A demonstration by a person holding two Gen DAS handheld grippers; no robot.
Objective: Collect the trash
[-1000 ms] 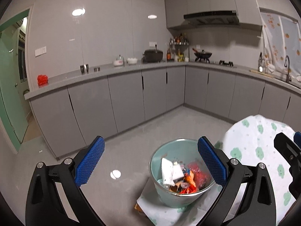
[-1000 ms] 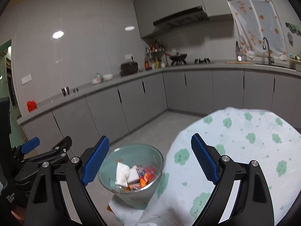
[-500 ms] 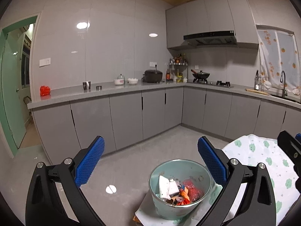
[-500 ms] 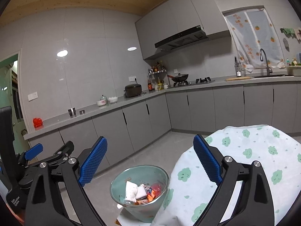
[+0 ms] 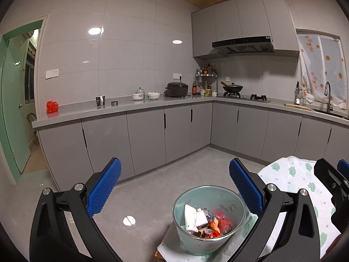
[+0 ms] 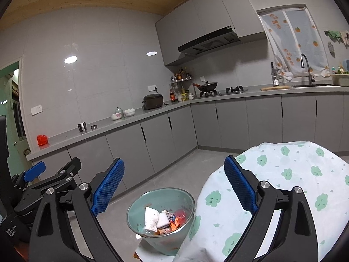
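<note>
Both jaws stand wide apart and grip nothing. Left gripper hangs above the floor with its blue ribbed pads spread to either side of the bucket, which sits lower down and between them without touching either. Right gripper is spread just as wide, its pads empty, one over the grey floor and the other over the edge of the table.

That pale green bucket stands on a low spot just beside the round table, on a corner of the same cloud-printed cloth that covers the table. Inside it lies the trash: a crumpled white tissue, a white wad next to it, and red and orange wrappers heaped toward one side. Its rim is clear and the pile sits well below it.

From the right wrist view, the left gripper's black frame and blue lever show at the left edge, near but apart from the right one. From the left wrist view, part of the right gripper's black body shows at the far right, over the cloth.

Behind all this runs a grey L-shaped kitchen counter with a red bag near its end, two bowls, a dark rice cooker and a wok on the stove under the hood. A green door stands open at the left.
</note>
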